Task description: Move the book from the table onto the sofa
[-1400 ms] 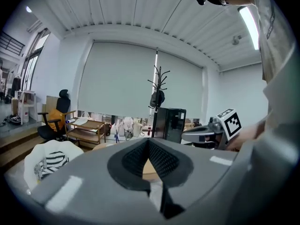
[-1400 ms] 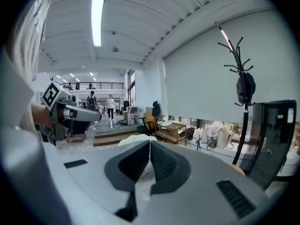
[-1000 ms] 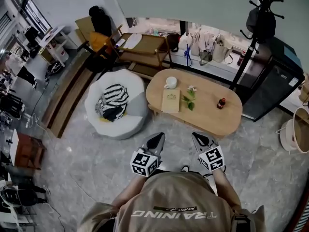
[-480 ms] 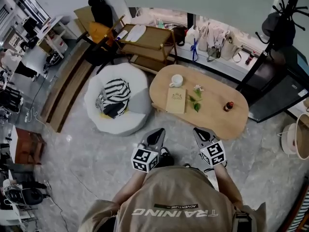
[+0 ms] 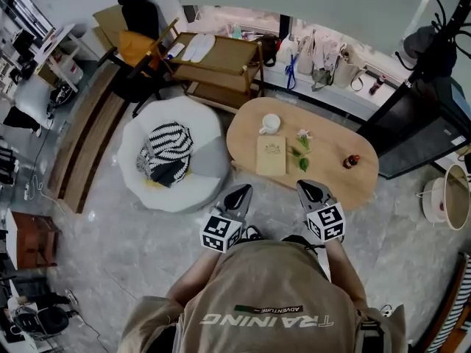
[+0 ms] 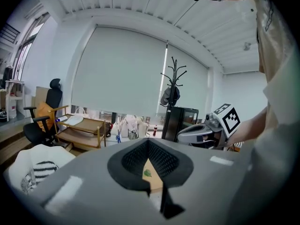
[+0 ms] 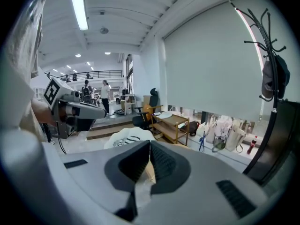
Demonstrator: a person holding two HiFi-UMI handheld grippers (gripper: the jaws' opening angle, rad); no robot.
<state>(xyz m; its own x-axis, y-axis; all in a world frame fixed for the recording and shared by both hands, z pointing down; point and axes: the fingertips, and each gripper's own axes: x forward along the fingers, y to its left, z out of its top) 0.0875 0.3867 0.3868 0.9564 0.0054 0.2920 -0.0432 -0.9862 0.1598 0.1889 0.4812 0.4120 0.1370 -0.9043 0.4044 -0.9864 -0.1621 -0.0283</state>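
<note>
Both sets of tongs are pinched fully shut and carrying nothing, which fits, since the person isn't at the book yet. Each gripper view shows its jaws meeting with no gap. The left tongs (image 5: 238, 194) and right tongs (image 5: 312, 190) are held out side by side in front of the body. They're tipped a bit downward toward the worktop (image 5: 335, 186), with the tips around its near edge.

The book (image 5: 271, 155) is lying flat on the worktop, towards the near side, more or less in line with the gap between the two tongs. A cup (image 5: 269, 123) sits just behind it and a green sprig (image 5: 300, 151) just to its right. A small bottle (image 5: 351, 160) stands well apart, further right. That leaves the book's near and left edges as the free ones, which is probably why the person is coming at it from this side.

The sofa (image 5: 210, 142) is the round white one just left of the worktop. A striped cloth (image 5: 169, 144) is heaped on it, but there's bare cushion on the side closest to the book, so it'd be a short carry.

By the look of it the job has barely begun. The tongs would have to open first. With the book flat, one jaw needs to get under an edge, or the book may just get shoved into the cup.
</note>
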